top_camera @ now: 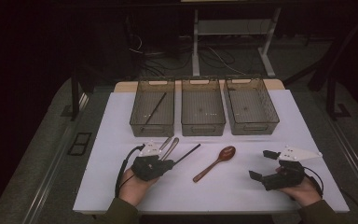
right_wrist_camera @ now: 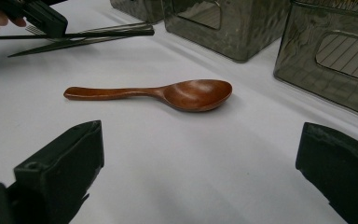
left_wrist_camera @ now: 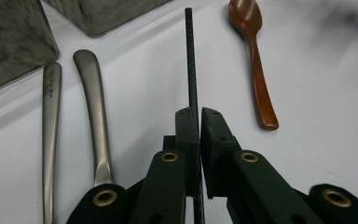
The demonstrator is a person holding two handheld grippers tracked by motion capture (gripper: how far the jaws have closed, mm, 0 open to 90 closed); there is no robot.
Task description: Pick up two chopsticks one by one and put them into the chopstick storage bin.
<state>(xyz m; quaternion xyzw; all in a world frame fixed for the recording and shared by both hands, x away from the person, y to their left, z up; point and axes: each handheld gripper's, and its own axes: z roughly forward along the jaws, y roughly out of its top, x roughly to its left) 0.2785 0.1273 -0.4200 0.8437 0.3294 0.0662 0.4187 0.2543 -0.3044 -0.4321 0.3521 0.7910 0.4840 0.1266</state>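
A white counter (top_camera: pixel 121 186) is carrying three smoky plastic bins (top_camera: pixel 203 112) lined up along its far side. Nearer, a brown wooden spoon (top_camera: pixel 215 163) is lying flat in the middle, and two metal handles (top_camera: pixel 168 144) are lying side by side to its left.

The left hand-held gripper (top_camera: pixel 168 164) sits low at the near left of the bench, its jaws clamped together and pointing far-right, while the right hand-held gripper (top_camera: pixel 263 164) rests at the near right with its jaws spread wide and pointing left, each held in a sleeved hand.
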